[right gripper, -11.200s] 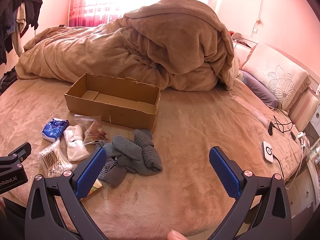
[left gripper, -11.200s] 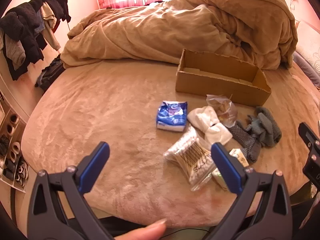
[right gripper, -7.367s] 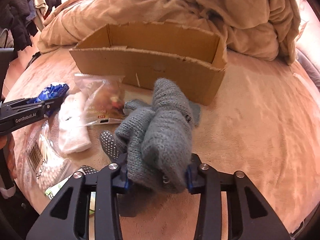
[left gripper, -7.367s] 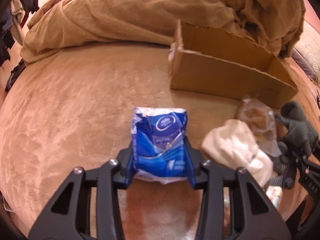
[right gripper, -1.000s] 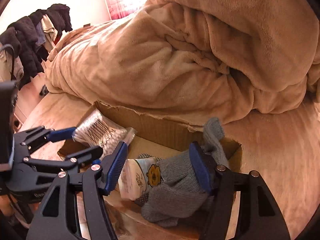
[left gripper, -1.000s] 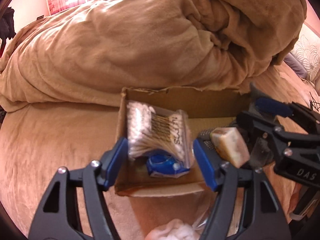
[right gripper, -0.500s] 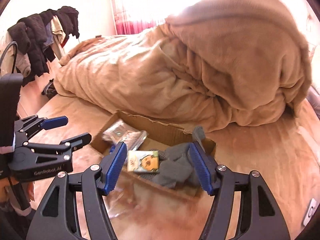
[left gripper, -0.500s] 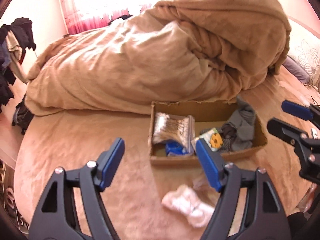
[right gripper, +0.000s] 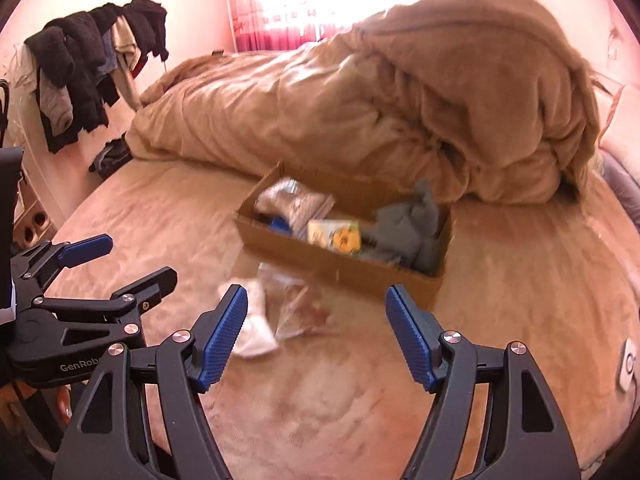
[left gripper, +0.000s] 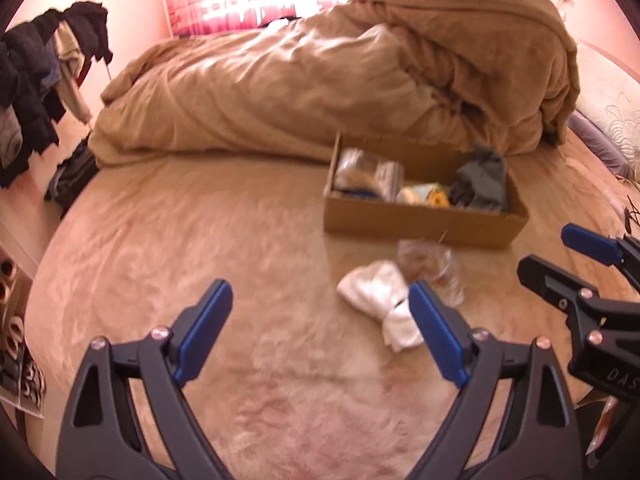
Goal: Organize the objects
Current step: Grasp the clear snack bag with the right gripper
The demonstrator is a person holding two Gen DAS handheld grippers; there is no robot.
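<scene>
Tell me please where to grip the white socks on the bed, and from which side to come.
Take the white socks at the narrow waist where the bundle pinches between its two lobes. Come from above, with the open left gripper set across that waist. The bundle lies flat on the bed, so a side approach would probably push it into the clear bag beside it.

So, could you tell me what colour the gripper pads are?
Blue pads, clearest in the right wrist view.
</scene>
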